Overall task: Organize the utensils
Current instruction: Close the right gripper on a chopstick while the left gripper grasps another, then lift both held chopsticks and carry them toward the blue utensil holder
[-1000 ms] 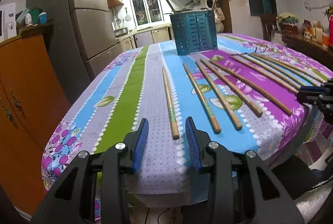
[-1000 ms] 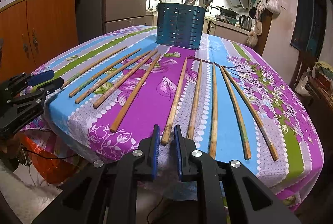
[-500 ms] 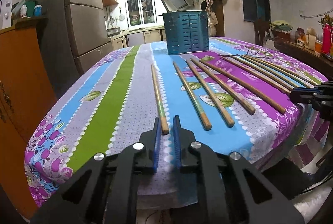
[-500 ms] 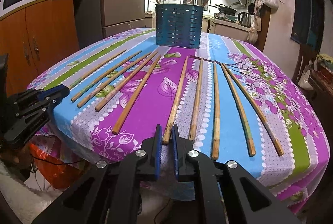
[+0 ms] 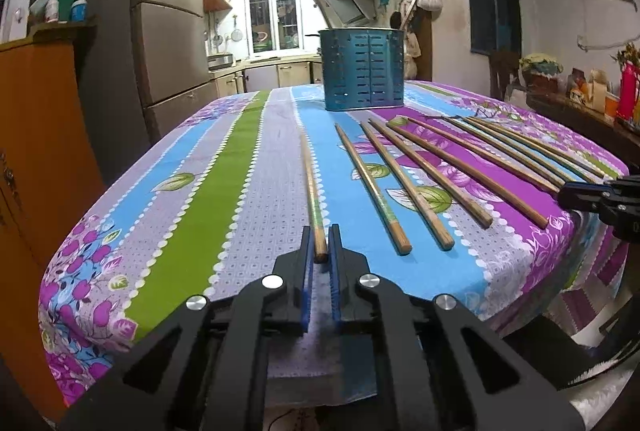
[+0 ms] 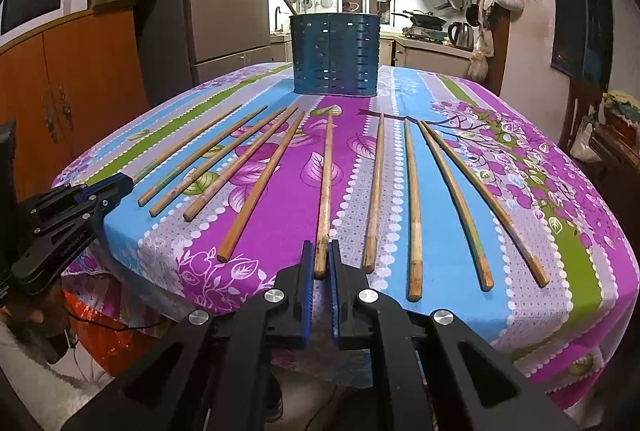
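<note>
1. The left claw (image 5: 320,245) is clamped on the near end of the leftmost chopstick (image 5: 310,171), lying on the bench (image 5: 192,199).
2. The right claw (image 6: 321,263) pinches the middle chopstick (image 6: 326,183); both sticks point straight ahead toward the blue holder (image 6: 335,55).

Long brown wooden chopsticks (image 6: 326,191): 10 total on the tabletop, counted in right wrist view, i.e. 5 left of centre incl. 1 at far left, 1 centre, 4 to the right. Left wrist view shows approx. the same no.; far-right ones bunch too tight to split. Teal perforated metal utensil holder (image 6: 334,57): 1. Black two-finger grippers w/ blue pads: 2, left gripper (image 5: 320,243) & right gripper (image 6: 320,263). Floral striped tablecloth (image 6: 440,311): 1.
</note>
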Available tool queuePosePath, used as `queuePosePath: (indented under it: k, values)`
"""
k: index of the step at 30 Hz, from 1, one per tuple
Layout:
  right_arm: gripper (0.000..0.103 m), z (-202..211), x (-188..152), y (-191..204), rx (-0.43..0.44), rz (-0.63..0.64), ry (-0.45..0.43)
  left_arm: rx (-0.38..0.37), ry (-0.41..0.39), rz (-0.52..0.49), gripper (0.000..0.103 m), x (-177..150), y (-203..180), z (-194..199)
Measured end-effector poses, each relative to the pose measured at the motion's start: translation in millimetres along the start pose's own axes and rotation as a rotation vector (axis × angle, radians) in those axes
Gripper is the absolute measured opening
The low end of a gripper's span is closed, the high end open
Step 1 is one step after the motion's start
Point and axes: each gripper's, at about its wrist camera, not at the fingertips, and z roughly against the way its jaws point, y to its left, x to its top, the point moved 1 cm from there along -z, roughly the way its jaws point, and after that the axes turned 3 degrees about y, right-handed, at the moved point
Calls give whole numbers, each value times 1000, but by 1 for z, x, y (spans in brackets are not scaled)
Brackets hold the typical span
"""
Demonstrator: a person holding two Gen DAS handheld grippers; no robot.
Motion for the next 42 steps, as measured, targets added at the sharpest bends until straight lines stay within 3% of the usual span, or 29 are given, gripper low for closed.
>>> queuePosePath:
  k: [10, 19, 22, 26, 32, 42]
  values:
    - [8, 28, 10, 2, 0, 25, -86, 27, -83, -5, 5, 19, 1, 33]
    - [8, 68, 59, -12, 27, 24, -216, 18, -201, 52, 5, 79, 12, 62]
    - [8, 77, 78, -15, 34, 32, -231, 17, -229, 62, 5, 103, 16, 68]
    - [8, 75, 90, -15, 62, 40, -161, 21, -259, 71, 5, 125, 21, 74]
    - [8, 51, 68, -14, 58, 32, -29, 28, -246, 67, 5, 115, 19, 67]
    - [8, 2, -11, 4, 20, 135, -70, 17, -188, 39, 5, 92, 13, 51]
